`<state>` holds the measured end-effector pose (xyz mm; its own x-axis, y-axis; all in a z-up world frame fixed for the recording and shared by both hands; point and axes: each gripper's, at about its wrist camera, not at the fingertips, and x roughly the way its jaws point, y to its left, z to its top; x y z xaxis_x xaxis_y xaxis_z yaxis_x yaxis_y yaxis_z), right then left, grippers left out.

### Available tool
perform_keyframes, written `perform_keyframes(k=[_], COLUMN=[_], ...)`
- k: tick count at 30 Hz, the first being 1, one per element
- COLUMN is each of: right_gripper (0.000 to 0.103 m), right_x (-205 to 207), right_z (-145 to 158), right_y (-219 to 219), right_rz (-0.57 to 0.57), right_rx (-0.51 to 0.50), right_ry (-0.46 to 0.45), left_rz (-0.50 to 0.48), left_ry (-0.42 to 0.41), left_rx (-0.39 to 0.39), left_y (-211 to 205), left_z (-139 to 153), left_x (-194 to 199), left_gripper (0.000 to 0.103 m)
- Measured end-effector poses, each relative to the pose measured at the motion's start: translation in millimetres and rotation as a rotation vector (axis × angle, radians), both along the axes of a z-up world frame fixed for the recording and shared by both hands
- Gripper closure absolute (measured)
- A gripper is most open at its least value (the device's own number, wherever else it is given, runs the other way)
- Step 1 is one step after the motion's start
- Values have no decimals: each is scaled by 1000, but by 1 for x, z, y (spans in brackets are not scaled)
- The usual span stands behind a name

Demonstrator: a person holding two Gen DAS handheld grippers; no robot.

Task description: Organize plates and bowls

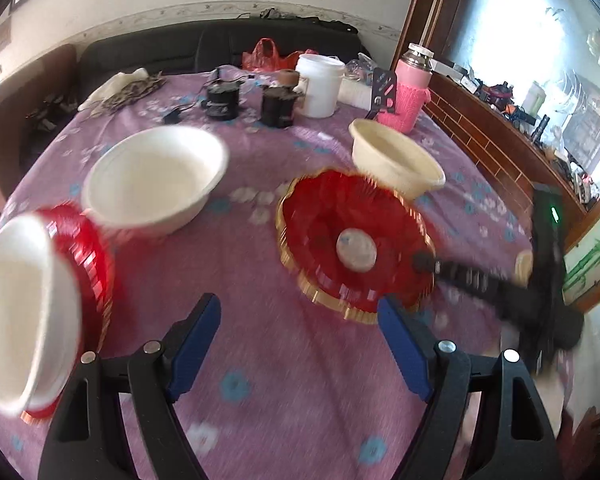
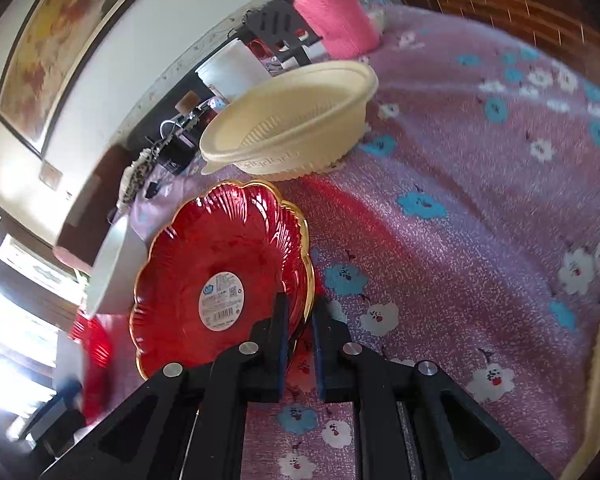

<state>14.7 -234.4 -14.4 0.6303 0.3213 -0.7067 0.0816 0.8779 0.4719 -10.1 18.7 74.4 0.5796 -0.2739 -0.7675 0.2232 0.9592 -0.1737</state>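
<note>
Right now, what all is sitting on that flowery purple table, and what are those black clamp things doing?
Red scalloped gold-rimmed plate: one, centre, rim pinched by right gripper.
Second red plate: one, left edge, under a white bowl.
Large white bowl: one, left of centre.
Cream plastic colander bowl: one, behind the held plate.
White plastic tub: one, far side.
Pink knit-sleeved flask: one, far right.
Black jars: two, far side.
Purple floral tablecloth: one.
Left gripper: fingers open, empty.
Right gripper: fingers shut on the plate.
</note>
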Motion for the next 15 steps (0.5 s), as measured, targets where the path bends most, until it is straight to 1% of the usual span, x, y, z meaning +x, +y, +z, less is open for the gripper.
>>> perform_keyframes(k=[2, 4, 7, 12, 15], right_gripper=[92, 92, 92, 92, 92], right_x=[0, 1, 2, 3, 6], right_z=[1, 0, -1, 0, 0], right_y=[1, 1, 0, 2, 2], right_rz=[1, 1, 2, 5, 3], right_rx=[-18, -9, -7, -21, -11], right_ry=[1, 5, 7, 8, 11], left_rz=[-6, -19, -10, 16, 34], left_ry=[18, 53, 97, 129, 188], left_rx=[-16, -31, -28, -14, -25], left_y=[-10, -18, -26, -35, -36], left_z=[-7, -17, -30, -44, -59], left_x=[21, 44, 70, 100, 113], left_gripper=[23, 23, 29, 29, 29])
